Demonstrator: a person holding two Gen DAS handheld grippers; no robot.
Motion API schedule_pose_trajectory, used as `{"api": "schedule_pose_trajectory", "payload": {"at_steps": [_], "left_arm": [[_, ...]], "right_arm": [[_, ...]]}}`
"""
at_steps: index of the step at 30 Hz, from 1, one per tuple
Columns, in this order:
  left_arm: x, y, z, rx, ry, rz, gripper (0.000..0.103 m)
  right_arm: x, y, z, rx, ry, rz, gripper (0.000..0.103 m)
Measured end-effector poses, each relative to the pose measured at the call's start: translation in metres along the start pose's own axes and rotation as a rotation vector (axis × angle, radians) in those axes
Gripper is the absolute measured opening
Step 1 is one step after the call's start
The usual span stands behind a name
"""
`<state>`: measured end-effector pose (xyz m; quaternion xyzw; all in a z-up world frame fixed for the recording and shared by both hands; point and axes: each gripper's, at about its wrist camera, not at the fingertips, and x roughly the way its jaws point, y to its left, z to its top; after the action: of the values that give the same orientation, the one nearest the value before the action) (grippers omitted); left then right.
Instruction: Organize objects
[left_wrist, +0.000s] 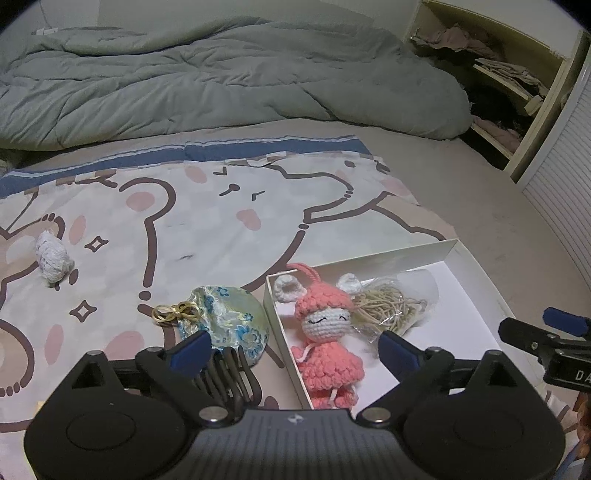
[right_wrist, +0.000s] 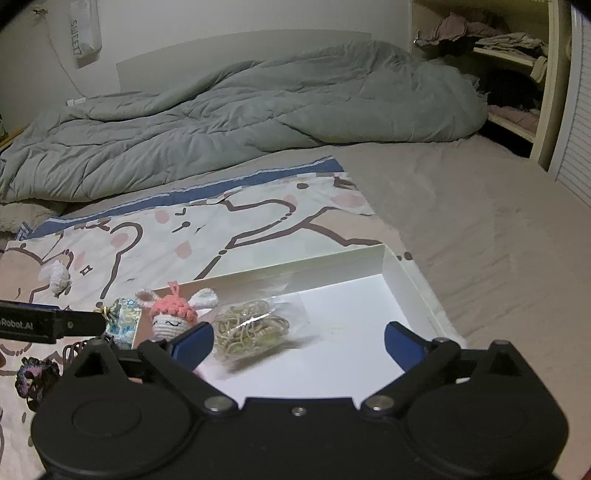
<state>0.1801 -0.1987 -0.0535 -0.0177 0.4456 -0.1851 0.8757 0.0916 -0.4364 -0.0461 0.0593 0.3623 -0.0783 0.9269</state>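
While both grippers sit spread wide and empty, left wrist view: left gripper (left_wrist: 295, 350) hovers over the near-left corner of the white box (left_wrist: 448, 248), straddling its wall. Pink crochet doll (left_wrist: 327, 343) and bagged rubber bands (left_wrist: 391, 308) already lie inside; brocade pouch (left_wrist: 225, 321) touches the box's left wall outside, black hair claw (left_wrist: 231, 373) just beside it, white yarn wad (left_wrist: 53, 256) well apart to the left. Pouch looks light, soft and slick: I'd pinch it at the gathered neck by the gold cord. Right wrist view: right gripper (right_wrist: 299, 343) hangs over the box's bare floor, with a dark scrunchie (right_wrist: 35, 374) far left. Surface is a cartoon-print sheet (right_wrist: 240, 221) on a bed, soft and yielding; grey duvet (right_wrist: 240, 122) behind, open wardrobe shelves at right.
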Motion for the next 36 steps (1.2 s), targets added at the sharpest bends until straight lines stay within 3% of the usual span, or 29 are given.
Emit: {"api": "schedule_pose_trajectory", "payload": {"at_steps": [5,19,36], "left_arm": [[-0.004,-0.004,-0.005,0.025,-0.009,0.006,0.103],[-0.019,-0.002,-0.012,0.041,-0.062,0.022,0.103],[-0.054,0.058,-0.013,-0.001,-0.11,0.092,0.103]], "right_arm": [[-0.007,-0.006,-0.004,0.009,-0.014,-0.024,0.103],[-0.017,-0.013,-0.008,0.012,-0.023,-0.058,0.103],[-0.011,0.035,0.0,-0.026,-0.025,0.008,0.103]]}}
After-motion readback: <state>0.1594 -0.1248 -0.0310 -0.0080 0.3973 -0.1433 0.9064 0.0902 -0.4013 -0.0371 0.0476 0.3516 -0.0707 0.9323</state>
